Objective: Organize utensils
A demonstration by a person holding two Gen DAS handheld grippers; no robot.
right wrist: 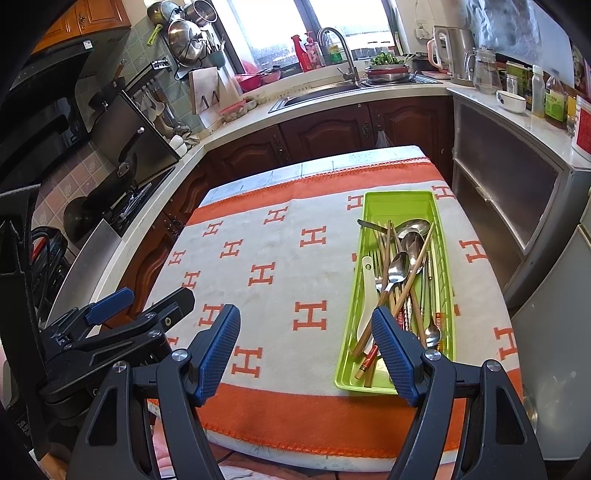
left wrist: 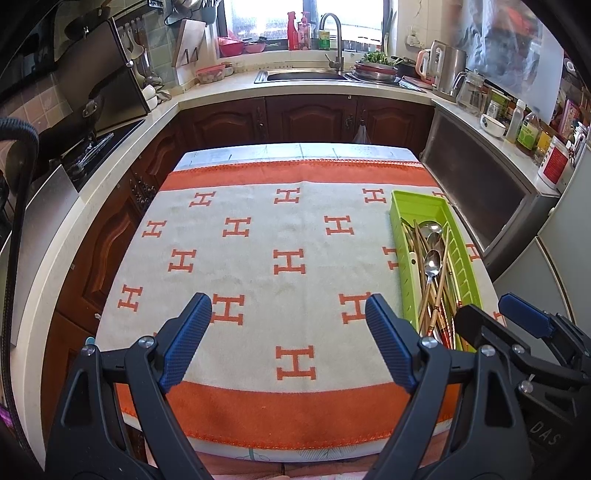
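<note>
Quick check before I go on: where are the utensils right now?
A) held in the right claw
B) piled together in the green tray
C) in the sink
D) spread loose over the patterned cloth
B: the spoons and chopsticks lie jumbled in the green tray at the cloth's right side, and both claws are open and empty.

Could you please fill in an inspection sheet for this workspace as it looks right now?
Surface: table under an orange-and-white blanket with an H pattern, lying flat.
Job's things: green tray at the blanket's right side, holding mixed spoons, chopsticks, a fork and a white utensil, piled lengthwise.
Clutter: nothing seen on the blanket outside the tray.
Grippers: left gripper open and empty over the blanket; right gripper open and empty, at the tray's near end.
Cables: black hose at the left edge.
Surroundings: kitchen counter, sink with faucet, kettle, bottles, stove.
</note>
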